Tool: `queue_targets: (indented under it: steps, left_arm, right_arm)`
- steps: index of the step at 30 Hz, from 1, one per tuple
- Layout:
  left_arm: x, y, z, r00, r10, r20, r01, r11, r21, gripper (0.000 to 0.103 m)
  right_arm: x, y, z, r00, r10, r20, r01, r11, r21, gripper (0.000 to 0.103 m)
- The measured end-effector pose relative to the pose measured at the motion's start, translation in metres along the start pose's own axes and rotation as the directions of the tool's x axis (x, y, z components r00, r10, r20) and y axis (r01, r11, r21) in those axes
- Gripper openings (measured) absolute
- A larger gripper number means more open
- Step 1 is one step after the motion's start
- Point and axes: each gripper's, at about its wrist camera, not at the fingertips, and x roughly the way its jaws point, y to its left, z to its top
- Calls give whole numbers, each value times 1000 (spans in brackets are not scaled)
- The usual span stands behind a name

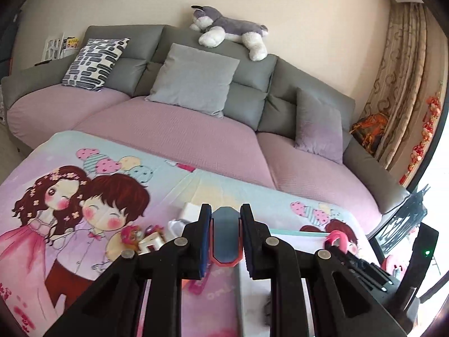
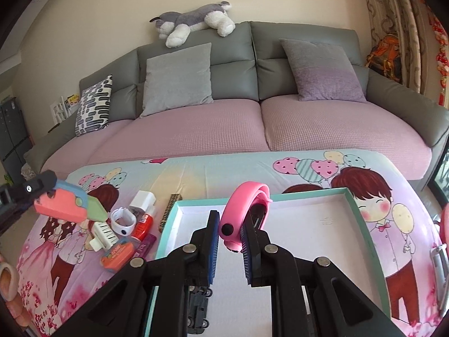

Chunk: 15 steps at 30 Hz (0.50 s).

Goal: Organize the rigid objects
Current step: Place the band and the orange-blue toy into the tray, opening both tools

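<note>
My left gripper (image 1: 226, 236) is shut on a flat coral and blue-grey block (image 1: 225, 238), held above the table. The block also shows in the right wrist view (image 2: 66, 203), in the air at the left. My right gripper (image 2: 230, 233) is shut on a pink watch band (image 2: 244, 210) and holds it over the white tray with a teal rim (image 2: 362, 216). A dark toy car (image 2: 197, 311) lies in the tray under my fingers. The right gripper with the pink band shows at the right in the left wrist view (image 1: 336, 238).
Small items lie on the cartoon cloth left of the tray: a white charger (image 2: 142, 198), a white watch (image 2: 123, 220), a red tube (image 2: 143, 224), a toy keyboard (image 2: 102, 233), an orange case (image 2: 118, 255). A sofa (image 2: 224, 129) stands behind the table.
</note>
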Motion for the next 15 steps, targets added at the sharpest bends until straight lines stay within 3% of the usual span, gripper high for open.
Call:
queue_targets:
  steps: [7,12,15]
  left_arm:
    - [48,-53,-15,994,-99,-54,100,995,20,21]
    - [83,-72,-37,988,-88,-130,94,995,43,21]
    - [96,-76,-50,987,-46,-155,55,997,58,21]
  right_arm:
    - [9,-19,-7,994,-109,-14,108,994,-30,16]
    - [23,-38,-15,983,-172,-59,170,985,-32,16]
    - [31,-48,-20,980,-176,-97,176,984,-9,16]
